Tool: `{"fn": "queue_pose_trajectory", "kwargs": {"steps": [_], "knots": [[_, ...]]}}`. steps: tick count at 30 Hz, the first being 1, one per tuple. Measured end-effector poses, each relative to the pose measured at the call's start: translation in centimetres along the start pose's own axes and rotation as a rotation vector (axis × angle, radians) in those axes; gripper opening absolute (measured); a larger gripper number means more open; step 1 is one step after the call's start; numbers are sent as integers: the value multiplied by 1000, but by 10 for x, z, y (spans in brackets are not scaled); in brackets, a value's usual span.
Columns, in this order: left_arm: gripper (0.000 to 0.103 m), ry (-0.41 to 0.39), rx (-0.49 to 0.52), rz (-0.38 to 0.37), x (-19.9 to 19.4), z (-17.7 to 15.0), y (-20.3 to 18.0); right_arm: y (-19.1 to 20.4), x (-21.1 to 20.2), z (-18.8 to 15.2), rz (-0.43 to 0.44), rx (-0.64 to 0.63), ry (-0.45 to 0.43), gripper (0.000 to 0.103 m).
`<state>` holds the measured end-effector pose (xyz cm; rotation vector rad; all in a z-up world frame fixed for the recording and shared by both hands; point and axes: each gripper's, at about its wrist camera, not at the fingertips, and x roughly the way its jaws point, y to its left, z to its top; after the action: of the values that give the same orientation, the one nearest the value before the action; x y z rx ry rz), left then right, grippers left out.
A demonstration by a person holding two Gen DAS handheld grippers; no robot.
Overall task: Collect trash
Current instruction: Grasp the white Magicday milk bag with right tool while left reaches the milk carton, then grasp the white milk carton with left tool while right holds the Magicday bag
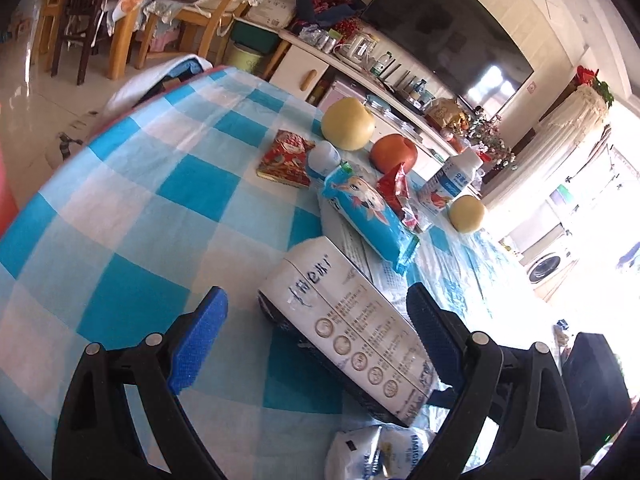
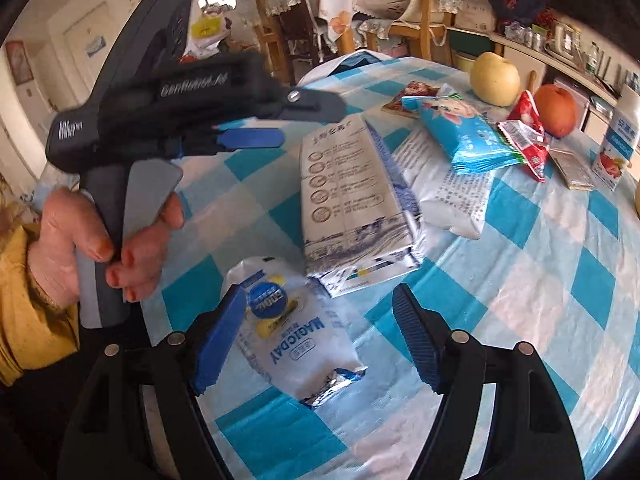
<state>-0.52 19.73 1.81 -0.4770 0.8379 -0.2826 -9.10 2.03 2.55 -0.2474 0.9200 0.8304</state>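
Observation:
A blue-and-white checked table (image 1: pixel 132 216) holds wrappers. My left gripper (image 1: pixel 316 312) is open, its jaws on either side of a white milk carton (image 1: pixel 352 332) lying flat, without touching it. My right gripper (image 2: pixel 320 328) is open around a white "Magic Day" pouch (image 2: pixel 292 332) with a blue cap; its left pad touches or nearly touches the pouch. The carton (image 2: pixel 352 200) lies just beyond the pouch. A blue snack bag (image 1: pixel 368 216) (image 2: pixel 464 132), red wrappers (image 1: pixel 396 188) (image 2: pixel 528 140) and a white bag (image 2: pixel 448 192) lie farther back. The left gripper (image 2: pixel 304 120) shows in the right wrist view.
Two pears (image 1: pixel 348 124) (image 1: pixel 466 214), an orange-red fruit (image 1: pixel 394 154), a yogurt bottle (image 1: pixel 448 184), a red packet (image 1: pixel 286 154) and a small white bottle (image 1: pixel 324 156) sit at the far side. Chairs (image 1: pixel 132 20), a cabinet (image 1: pixel 304 68) and a TV (image 1: pixel 448 32) stand behind.

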Motion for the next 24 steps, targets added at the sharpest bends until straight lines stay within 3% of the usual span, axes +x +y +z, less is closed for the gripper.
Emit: {"fn": "queue_pose_trajectory", "kwargs": {"steps": [5, 9, 16, 24], "knots": [[91, 33, -11, 15, 5, -11, -20, 24, 16, -8, -77, -151, 37, 69], [91, 72, -18, 72, 16, -12, -33, 21, 11, -12, -87, -148, 29, 60], [91, 148, -38, 216, 35, -5, -41, -7, -3, -19, -140, -90, 33, 60], [92, 172, -203, 271, 46, 3, -38, -57, -30, -21, -232, 59, 2, 60]]}}
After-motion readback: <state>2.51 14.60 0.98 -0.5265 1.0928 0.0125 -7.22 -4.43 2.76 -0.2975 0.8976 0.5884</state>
